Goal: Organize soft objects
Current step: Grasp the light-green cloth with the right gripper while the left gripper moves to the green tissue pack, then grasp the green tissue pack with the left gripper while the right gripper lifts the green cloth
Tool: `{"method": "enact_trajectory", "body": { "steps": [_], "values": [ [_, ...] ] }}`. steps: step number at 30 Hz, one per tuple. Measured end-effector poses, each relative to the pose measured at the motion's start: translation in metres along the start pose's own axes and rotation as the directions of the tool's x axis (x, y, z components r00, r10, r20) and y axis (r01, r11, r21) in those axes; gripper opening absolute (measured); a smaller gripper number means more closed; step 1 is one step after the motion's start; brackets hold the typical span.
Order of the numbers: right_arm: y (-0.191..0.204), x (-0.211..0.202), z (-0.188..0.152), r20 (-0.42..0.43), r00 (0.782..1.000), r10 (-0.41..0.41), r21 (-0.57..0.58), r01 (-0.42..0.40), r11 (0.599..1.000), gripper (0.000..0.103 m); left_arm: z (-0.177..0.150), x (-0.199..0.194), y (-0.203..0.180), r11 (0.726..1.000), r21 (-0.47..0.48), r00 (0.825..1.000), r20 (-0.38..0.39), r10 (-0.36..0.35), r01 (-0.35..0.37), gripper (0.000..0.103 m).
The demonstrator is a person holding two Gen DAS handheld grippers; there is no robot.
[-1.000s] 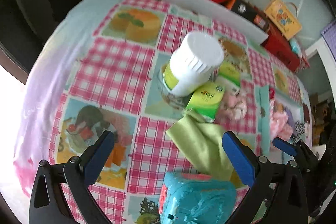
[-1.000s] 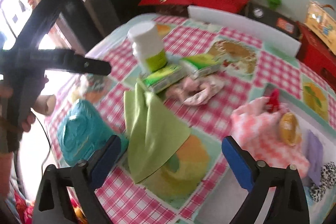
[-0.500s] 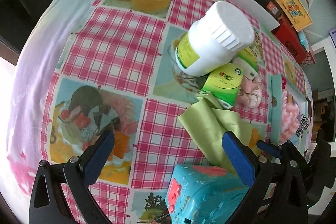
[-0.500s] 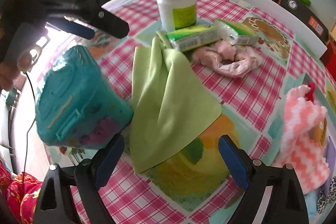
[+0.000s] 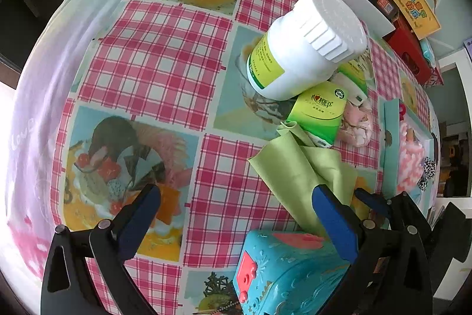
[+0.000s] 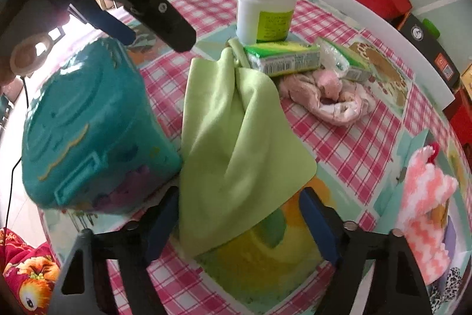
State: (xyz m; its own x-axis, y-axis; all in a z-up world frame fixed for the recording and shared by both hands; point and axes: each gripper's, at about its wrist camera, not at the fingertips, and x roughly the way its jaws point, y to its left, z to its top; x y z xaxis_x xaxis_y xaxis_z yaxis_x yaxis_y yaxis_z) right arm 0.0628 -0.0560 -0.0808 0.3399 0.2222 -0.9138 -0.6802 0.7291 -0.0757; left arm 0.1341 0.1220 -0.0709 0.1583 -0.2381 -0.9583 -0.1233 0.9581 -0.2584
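Your right hand-held gripper (image 6: 239,223) has just been closing, yet its jaws stand apart, the near edge of the green cloth (image 6: 236,138) between them and unpinched. Lower until both pads bracket a fold, then squeeze, keeping clear of the teal box (image 6: 88,132) just left. Your left hand-held gripper (image 5: 236,223) hangs open and empty above the checked worktop (image 5: 153,58), the box's corner at its right pad. The cloth's far end tucks under a green tissue pack (image 6: 283,58), so draw it out gently. I count one green cloth, one pink rumpled cloth (image 6: 327,96), two tissue packs, one white bottle (image 6: 265,5), one pink-and-white knit (image 6: 424,205) at right.
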Motion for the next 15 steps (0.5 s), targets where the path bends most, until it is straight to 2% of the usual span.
{"method": "enact_trajectory", "body": {
  "steps": [3, 5, 8, 15],
  "values": [
    [-0.007, -0.001, 0.003, 0.018, 1.000, -0.003, 0.024, 0.002, 1.000, 0.063, 0.004, -0.002, -0.007, 1.000, 0.012, 1.000, 0.000, 0.005, -0.005, 0.102],
    [-0.014, -0.003, 0.005, 0.026, 1.000, -0.006, 0.050, 0.005, 0.999, 0.049, 0.006, -0.004, -0.012, 1.000, 0.019, 1.000, 0.001, 0.011, -0.011, 0.102],
    [-0.022, -0.005, 0.005, 0.034, 0.999, -0.010, 0.078, 0.007, 0.997, 0.037, 0.012, -0.005, -0.021, 0.999, 0.034, 1.000, 0.008, 0.023, -0.023, 0.102],
    [-0.037, -0.005, 0.005, 0.035, 0.999, 0.005, 0.122, -0.009, 0.993, 0.022, 0.024, -0.006, -0.049, 0.996, 0.080, 0.999, 0.010, 0.042, -0.043, 0.102]
  ]
}}
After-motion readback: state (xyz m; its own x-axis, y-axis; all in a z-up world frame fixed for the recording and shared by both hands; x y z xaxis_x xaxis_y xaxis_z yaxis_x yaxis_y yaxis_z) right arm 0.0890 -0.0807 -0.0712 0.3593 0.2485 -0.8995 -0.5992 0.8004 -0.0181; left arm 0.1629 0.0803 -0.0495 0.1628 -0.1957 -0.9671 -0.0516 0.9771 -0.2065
